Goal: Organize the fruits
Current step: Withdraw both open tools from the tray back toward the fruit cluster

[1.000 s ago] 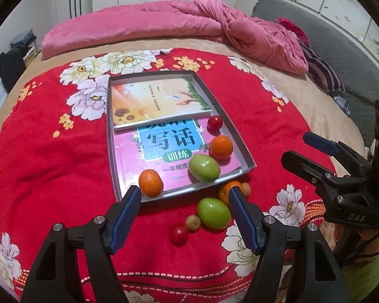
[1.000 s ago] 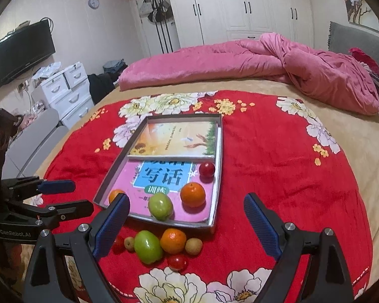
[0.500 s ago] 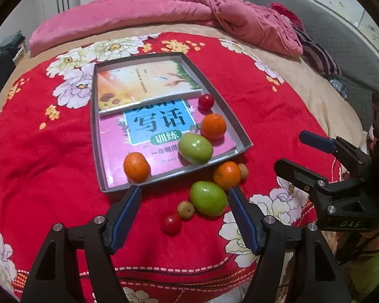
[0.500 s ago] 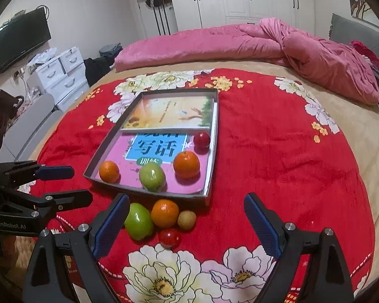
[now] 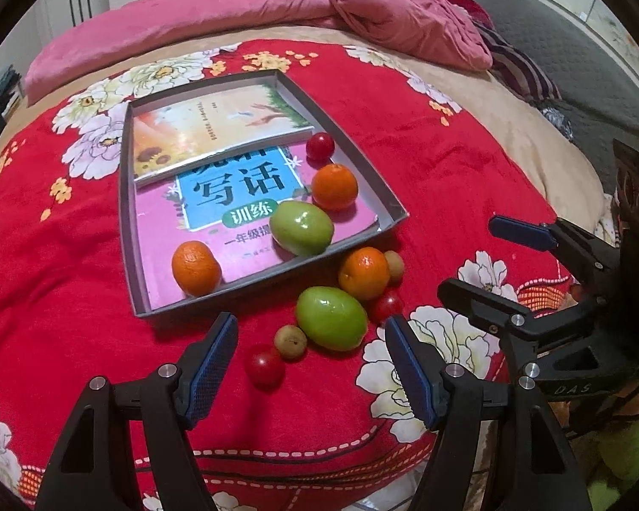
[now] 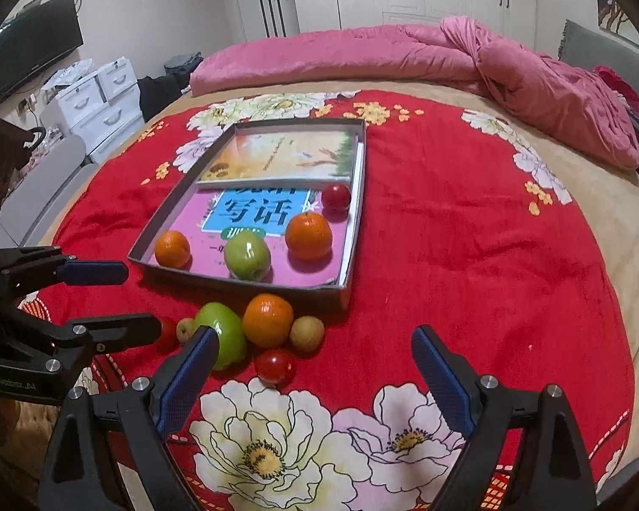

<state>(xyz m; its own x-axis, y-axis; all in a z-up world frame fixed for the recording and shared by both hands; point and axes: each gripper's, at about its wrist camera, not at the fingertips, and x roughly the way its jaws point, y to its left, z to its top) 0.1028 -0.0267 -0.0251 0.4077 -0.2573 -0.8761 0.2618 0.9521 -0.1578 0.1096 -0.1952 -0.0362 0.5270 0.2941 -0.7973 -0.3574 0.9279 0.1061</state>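
Observation:
A grey tray on the red flowered blanket holds two books, two oranges, a green fruit and a small red tomato. Just outside its near rim lie loose fruits: a green fruit, an orange, two red tomatoes and two small tan fruits. My left gripper hovers open over this cluster, touching nothing. My right gripper is open wide just in front of the same fruits, also empty. Each gripper appears in the other's view.
A crumpled pink quilt lies along the far side of the bed. White drawers and a wall television stand left of the bed. The blanket to the right of the tray bears nothing.
Both grippers have sunk toward the bed and tipped further down, so the tray and loose fruits sit closer and larger. Jaw widths are unchanged. No fruit has moved.

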